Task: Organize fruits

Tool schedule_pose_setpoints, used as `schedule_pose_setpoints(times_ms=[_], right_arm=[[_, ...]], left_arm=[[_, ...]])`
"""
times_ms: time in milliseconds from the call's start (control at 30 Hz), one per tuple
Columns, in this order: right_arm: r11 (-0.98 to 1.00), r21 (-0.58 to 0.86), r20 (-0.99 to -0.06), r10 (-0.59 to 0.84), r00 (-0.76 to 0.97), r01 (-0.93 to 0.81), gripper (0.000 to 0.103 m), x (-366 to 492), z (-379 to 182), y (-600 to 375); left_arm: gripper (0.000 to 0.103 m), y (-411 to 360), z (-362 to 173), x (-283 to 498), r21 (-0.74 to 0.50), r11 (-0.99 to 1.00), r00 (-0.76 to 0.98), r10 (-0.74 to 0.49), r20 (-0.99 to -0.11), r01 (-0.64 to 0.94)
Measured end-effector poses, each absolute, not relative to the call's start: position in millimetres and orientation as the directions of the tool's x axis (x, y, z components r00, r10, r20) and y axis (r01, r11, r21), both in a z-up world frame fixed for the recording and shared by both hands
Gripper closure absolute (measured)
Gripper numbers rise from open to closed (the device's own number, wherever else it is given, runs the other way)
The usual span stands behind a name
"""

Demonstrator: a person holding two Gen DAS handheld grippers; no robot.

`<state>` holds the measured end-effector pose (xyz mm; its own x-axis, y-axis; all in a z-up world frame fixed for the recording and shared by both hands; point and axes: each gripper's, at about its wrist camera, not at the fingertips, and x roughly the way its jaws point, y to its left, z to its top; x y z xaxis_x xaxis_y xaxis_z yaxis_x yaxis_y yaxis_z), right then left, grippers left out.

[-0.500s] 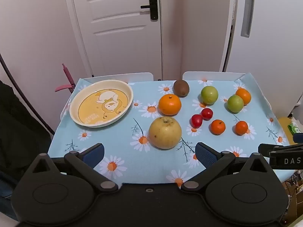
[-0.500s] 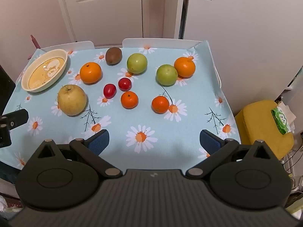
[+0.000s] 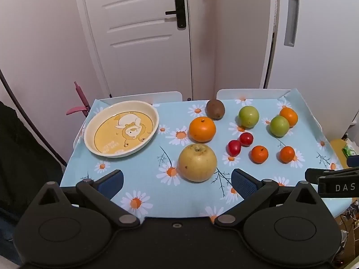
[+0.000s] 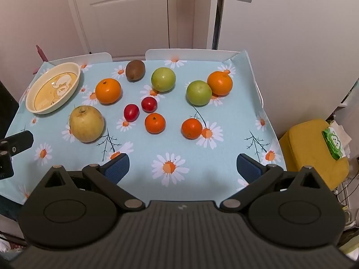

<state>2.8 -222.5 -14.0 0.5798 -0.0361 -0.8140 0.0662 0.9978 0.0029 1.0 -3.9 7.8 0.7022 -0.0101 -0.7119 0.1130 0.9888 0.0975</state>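
Both sets of jaws stand wide apart and hold nothing: the left gripper and right gripper hover over the near edge of a daisy-print tablecloth.

Fruit lies loose on the cloth. A large yellow pear sits nearest the left gripper, with a big orange just behind it and a brown kiwi farther back. Two red tomatoes sit together mid-table, beside two small tangerines. Two green apples and another orange lie toward the far right.

A cream plate with a cartoon print sits empty at the far left corner.
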Motion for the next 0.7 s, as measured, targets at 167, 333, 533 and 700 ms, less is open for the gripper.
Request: schedule_pose_setpoints(times_ms=[167, 333, 533, 700], right_arm=[[0.998, -0.002, -0.817, -0.042, 0.575, 0.069, 0.0, 6.4, -13.0, -222.2], [0.997, -0.005, -0.819, -0.045, 0.572, 0.073, 0.0, 6.9, -13.8, -223.0], [0.997, -0.005, -0.818, -0.046, 0.574, 0.072, 0.0, 6.4, -14.0, -223.8], [0.997, -0.007, -0.816, -0.047, 0.576, 0.071, 0.0, 6.9, -13.6, -223.2]], left_arm=[[0.0, -1.6, 6.9, 2.4, 0.083, 0.99, 0.701, -0.02, -0.713, 0.112], [0.0, 0.8, 5.0, 3.6, 0.074, 0.992, 0.698, -0.02, -0.715, 0.105], [0.0, 1.6, 5.1, 3.3, 0.076, 0.991, 0.703, -0.021, -0.711, 0.106], [0.0, 3.4, 5.5, 3.1, 0.069, 0.993, 0.705, -0.021, -0.709, 0.099]])
